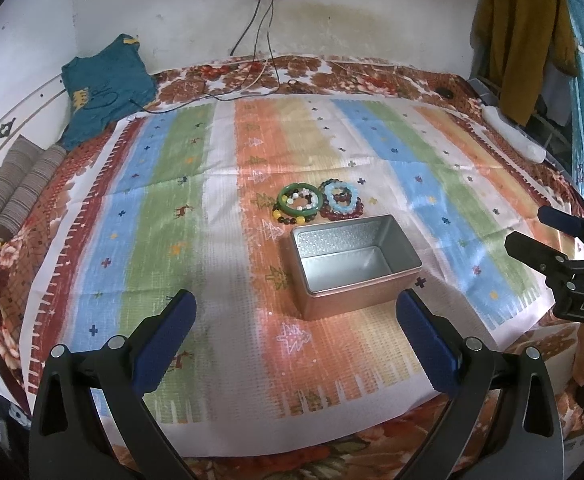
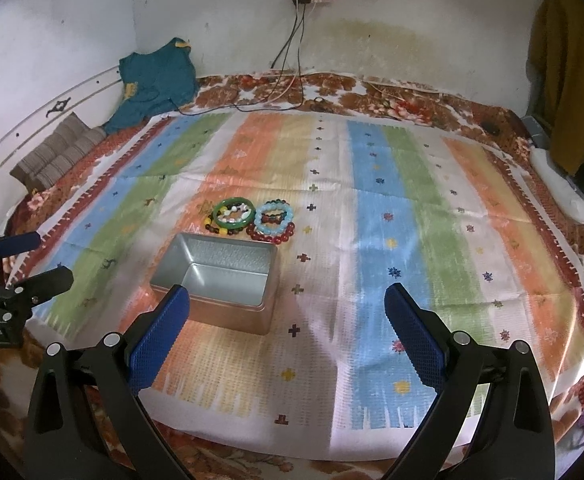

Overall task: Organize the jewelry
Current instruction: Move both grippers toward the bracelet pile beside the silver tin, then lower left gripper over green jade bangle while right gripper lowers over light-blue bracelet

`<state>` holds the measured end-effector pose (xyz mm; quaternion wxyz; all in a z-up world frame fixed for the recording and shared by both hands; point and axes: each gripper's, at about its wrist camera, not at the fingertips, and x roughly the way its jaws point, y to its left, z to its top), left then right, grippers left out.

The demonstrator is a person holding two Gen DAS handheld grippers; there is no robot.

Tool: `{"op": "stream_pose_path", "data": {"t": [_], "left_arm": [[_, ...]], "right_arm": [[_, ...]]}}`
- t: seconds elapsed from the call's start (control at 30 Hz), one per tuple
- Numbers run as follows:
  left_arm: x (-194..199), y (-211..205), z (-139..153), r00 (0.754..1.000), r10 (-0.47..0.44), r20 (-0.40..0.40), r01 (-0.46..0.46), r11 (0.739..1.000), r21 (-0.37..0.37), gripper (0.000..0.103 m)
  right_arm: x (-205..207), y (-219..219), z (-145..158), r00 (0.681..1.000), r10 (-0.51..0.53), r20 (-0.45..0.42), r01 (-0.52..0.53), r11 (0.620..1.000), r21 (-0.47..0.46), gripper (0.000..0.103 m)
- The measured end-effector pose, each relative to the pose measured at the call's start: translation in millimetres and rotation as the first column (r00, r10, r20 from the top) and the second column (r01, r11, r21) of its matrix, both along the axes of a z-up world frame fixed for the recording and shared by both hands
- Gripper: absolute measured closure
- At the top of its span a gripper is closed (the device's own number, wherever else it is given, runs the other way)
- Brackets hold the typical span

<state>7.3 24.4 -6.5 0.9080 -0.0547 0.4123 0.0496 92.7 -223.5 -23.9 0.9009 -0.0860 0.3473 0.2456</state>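
An empty silver metal tin [image 1: 392, 298] [image 2: 227, 314] sits open on the striped cloth [image 1: 163, 216] [image 2: 392, 208]. Just behind it lies a pile of bracelets: a green bangle [image 1: 299, 200] [image 2: 233, 210] over mixed beads, a light blue beaded bracelet [image 1: 344, 197] [image 2: 273, 218] over dark red beads. My left gripper [image 1: 296, 308] is open and empty, hovering in front of the tin. My right gripper [image 2: 287, 300] is open and empty, to the tin's right. Each gripper also shows at the edge of the other's view [image 1: 532, 228] [image 2: 47, 258].
The cloth covers a floral blanket on a bed against a white wall. A teal garment [image 1: 103, 84] and folded striped cushions [image 1: 15, 188] lie at the back left. Cables [image 1: 259, 76] run from a wall socket. A white power strip [image 1: 512, 132] lies at the right edge.
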Motion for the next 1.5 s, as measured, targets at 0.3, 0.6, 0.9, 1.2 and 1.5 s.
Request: {"op": "stream_pose_path", "data": {"t": [0.3, 0.6, 0.9, 1.2, 1.5], "left_arm": [[12.8, -2.9, -2.6, 0.999, 0.035, -0.008, -0.034, 0.996, 0.078, 0.006], [35.4, -2.9, 0.1, 1.0, 0.016, -0.021, -0.013, 0.991, 0.13, 0.006], [62.7, 9.2, -3.8, 0.997, 0.052, -0.049, -0.047, 0.995, 0.09, 0.006], [84.5, 19.6, -9.1, 0.994, 0.07, -0.08, -0.063, 0.995, 0.077, 0.006], [109.5, 28.0, -18.1, 0.989, 0.087, -0.123, -0.079, 0.994, 0.072, 0.006]], "right_arm": [[13.0, 11.4, -3.9, 1.0, 0.002, -0.019, -0.003, 1.0, -0.026, 0.004], [29.1, 17.2, -2.4, 1.0, -0.008, -0.005, 0.007, 0.999, -0.052, 0.004], [50.4, 26.1, -7.0, 0.999, -0.016, -0.045, 0.013, 0.998, -0.064, 0.004], [68.4, 36.0, -11.0, 0.997, -0.01, -0.072, 0.005, 0.997, -0.076, 0.004], [95.0, 46.0, -18.7, 0.993, -0.024, -0.113, 0.014, 0.996, -0.088, 0.004]]}}
